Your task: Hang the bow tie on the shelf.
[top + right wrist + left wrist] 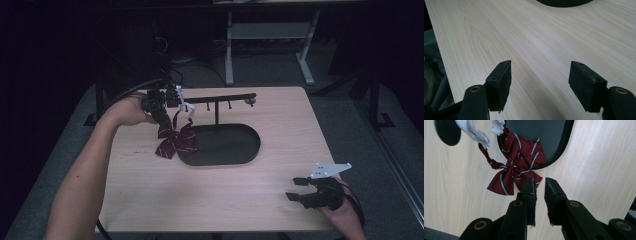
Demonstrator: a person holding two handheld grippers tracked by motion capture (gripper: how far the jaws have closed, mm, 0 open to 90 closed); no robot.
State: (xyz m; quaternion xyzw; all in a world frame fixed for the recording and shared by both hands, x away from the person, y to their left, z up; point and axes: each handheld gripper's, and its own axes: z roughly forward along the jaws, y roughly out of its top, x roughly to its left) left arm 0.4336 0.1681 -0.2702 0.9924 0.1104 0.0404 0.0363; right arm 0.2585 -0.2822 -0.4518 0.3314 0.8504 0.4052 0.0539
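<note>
A dark red bow tie (175, 142) with white stripes lies half on the wooden table, half on the rim of a black oval stand base (230, 145). Its thin strap rises to white ends (186, 107) near the left end of the stand's black hook bar (225, 98). My left gripper (162, 120) hangs just above the bow. In the left gripper view its jaws (539, 181) stand a narrow gap apart with nothing between them, the bow tie (517, 167) right beyond the tips. My right gripper (294, 189) rests wide open near the front right corner, and its own view (540, 72) shows bare wood between the jaws.
The light wooden table (225, 200) has free room in front of the stand and to its right. A white desk frame (270, 35) stands on the floor beyond the far edge. Cables trail behind the left hand. The stand base (564, 2) edges into the right gripper view.
</note>
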